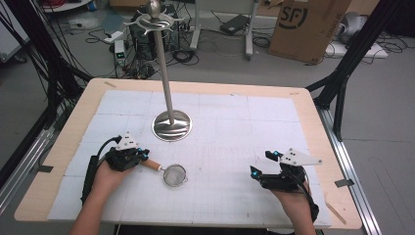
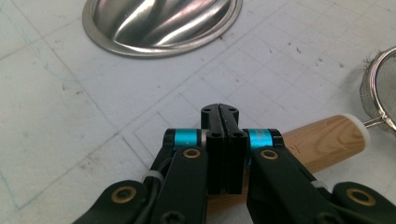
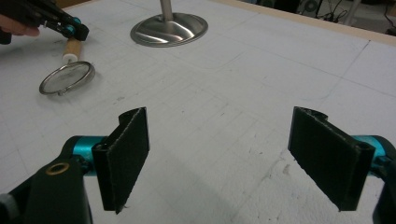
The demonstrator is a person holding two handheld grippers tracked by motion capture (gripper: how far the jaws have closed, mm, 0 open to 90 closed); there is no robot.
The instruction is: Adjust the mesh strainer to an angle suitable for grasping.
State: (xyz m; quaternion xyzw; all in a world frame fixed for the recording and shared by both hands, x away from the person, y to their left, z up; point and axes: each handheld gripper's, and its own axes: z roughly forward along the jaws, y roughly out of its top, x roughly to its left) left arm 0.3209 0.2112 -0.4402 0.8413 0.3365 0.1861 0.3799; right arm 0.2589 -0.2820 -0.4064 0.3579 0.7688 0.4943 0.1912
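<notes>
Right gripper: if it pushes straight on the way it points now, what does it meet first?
Probably nothing soon: the right gripper is open over bare table. The stand's base and the strainer lie left of its line, though depth is hard to judge.

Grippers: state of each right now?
Left gripper: shut, jaws together above the strainer's wooden handle, not gripping it.
Right gripper: open, holding nothing.

- Lying on the table (image 1: pixel 313 122), near its front left: strainer (image 1: pixel 174 175), handle pointing left toward left gripper (image 1: pixel 145 157).
- Standing behind strainer: stand (image 1: pixel 171 125).
- Hovering well apart, at front right: right gripper (image 1: pixel 262 164).
</notes>
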